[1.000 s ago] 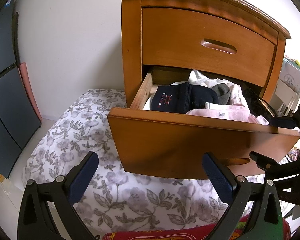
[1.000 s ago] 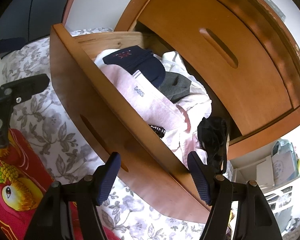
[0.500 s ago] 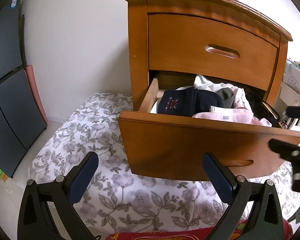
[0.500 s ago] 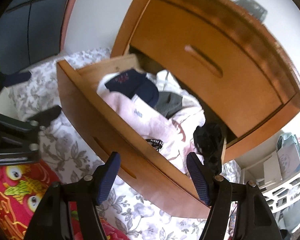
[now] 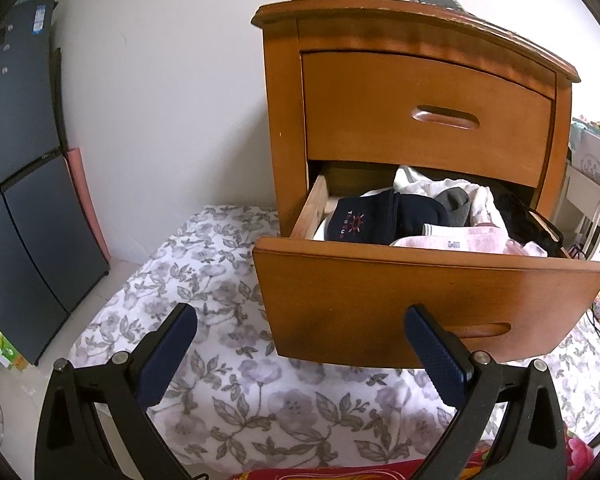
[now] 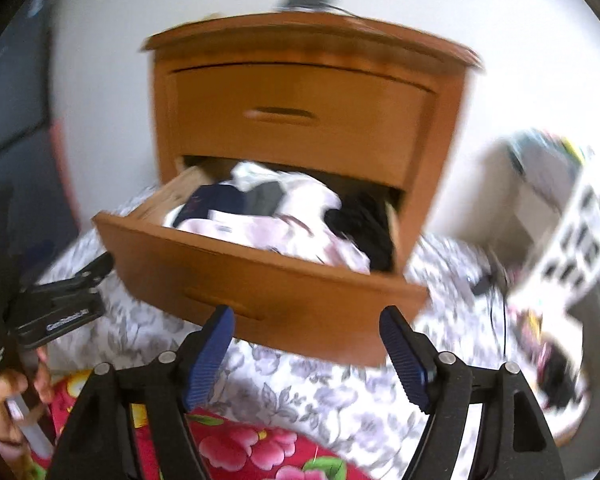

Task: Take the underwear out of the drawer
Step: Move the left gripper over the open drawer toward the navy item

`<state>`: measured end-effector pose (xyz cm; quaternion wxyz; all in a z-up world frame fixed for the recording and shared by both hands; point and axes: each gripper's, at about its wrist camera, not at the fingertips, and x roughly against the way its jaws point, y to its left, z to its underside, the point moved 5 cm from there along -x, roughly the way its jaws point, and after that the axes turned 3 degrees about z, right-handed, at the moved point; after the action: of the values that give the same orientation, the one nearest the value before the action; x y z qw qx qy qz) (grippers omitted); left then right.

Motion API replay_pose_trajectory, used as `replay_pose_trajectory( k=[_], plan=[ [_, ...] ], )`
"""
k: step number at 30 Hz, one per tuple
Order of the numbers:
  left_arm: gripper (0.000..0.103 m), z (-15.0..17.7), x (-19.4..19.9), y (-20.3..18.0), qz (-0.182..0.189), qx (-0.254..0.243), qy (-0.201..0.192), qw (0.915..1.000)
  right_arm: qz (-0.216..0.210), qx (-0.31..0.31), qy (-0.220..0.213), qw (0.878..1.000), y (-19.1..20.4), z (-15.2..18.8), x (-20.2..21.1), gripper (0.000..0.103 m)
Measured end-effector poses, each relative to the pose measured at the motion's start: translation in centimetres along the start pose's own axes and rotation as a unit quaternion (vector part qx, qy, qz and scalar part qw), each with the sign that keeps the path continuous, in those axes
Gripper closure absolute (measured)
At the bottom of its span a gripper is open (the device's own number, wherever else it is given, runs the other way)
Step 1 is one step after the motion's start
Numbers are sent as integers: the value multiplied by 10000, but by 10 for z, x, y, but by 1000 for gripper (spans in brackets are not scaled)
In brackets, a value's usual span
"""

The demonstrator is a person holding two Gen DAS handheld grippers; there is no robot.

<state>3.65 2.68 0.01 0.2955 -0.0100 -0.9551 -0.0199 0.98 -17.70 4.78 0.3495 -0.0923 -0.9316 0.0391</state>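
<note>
Heaping the open drawer, navy, pink, white and black underwear; both my tongs gape empty.

A floral-patterned mattress is lying on the floor, bearing the wooden nightstand at its one o'clock end and a red flowered cloth at six o'clock.

The right gripper has pulled back from the open drawer and rolled level, its empty jaws just opening wider
</note>
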Motion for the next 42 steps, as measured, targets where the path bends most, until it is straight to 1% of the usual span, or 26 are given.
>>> replay_pose_trajectory(
  k=[4, 5, 8, 10, 12, 14, 17, 22, 26, 28, 33, 36, 38, 42],
  plan=[
    [0, 0, 5, -5, -69, -140, -102, 9998, 139, -209, 123, 9996, -12, 11, -2, 21],
    [0, 0, 6, -6, -73, -178, -132, 9997, 164, -271, 100, 9994, -14, 12, -1, 19],
    [0, -2, 11, -8, -56, -217, -247, 9994, 186, -348, 74, 9992, -14, 16, -6, 8],
    [0, -4, 16, -7, 13, -216, -354, 9991, 132, -370, 90, 9992, -12, 21, -11, 5],
    [0, -5, 19, -6, 38, -209, -443, 9988, 76, -438, 102, 9990, -9, 26, -15, 0],
    [0, -6, 21, -6, 63, -199, -485, 9986, 17, -405, 75, 9991, -4, 29, -20, 0],
    [0, -7, 19, -8, 209, -195, -462, 9985, -40, -294, 65, 9995, 1, 31, -26, 0],
    [0, -10, 24, -5, 356, -83, -555, 9978, -50, -456, -141, 9988, -4, 24, -23, 0],
    [0, -11, 22, -5, 507, -55, -478, 9976, -156, -494, -220, 9984, -2, 17, -25, 0],
    [0, -14, 20, -6, 473, -58, -458, 9978, -173, -461, -181, 9986, 0, 16, -28, 0],
    [0, -31, 19, -10, 494, -120, -550, 9972, -257, -543, -165, 9981, 0, 13, -35, 0],
    [0, -48, 17, -18, 525, -233, -566, 9967, -276, -597, -126, 9978, -1, 12, -41, 0],
    [0, -63, 16, -24, 525, -350, -609, 9962, -242, -632, -203, 9975, -3, 10, -40, 0],
    [0, -87, 15, -34, 543, -523, -688, 9948, -41, -634, -517, 9966, -7, 2, -33, 0]
  ],
)
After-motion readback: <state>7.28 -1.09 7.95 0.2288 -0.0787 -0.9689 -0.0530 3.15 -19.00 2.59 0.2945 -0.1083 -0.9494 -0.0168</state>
